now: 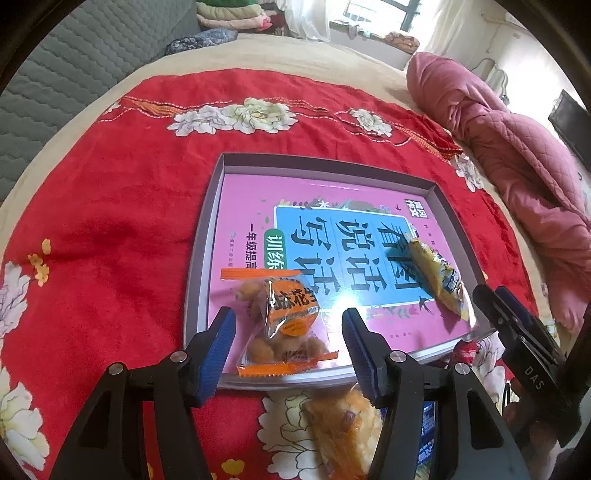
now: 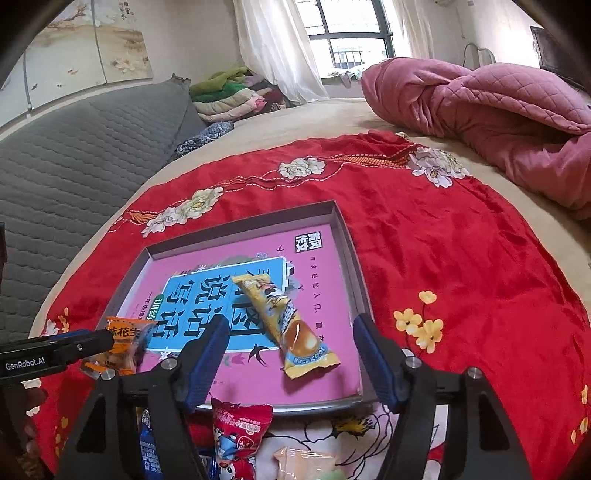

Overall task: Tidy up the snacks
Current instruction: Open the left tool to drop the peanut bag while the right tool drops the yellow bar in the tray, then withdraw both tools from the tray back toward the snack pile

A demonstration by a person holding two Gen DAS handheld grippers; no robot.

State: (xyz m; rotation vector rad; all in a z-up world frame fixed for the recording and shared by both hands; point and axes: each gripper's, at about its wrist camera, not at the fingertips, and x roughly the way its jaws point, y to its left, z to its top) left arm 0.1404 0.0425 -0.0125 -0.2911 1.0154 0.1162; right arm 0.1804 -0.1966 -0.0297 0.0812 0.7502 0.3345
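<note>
Two snacks already lie in the shallow tray, an orange peanut packet between the spread left claw and a yellow wafer stick before the spread right claw, both released, while a red packet, a pale packet and an orange packet wait beside the tray's near edge.

A red flowered cloth covers a bed, with a pink quilt bunched near a curtained window.
</note>
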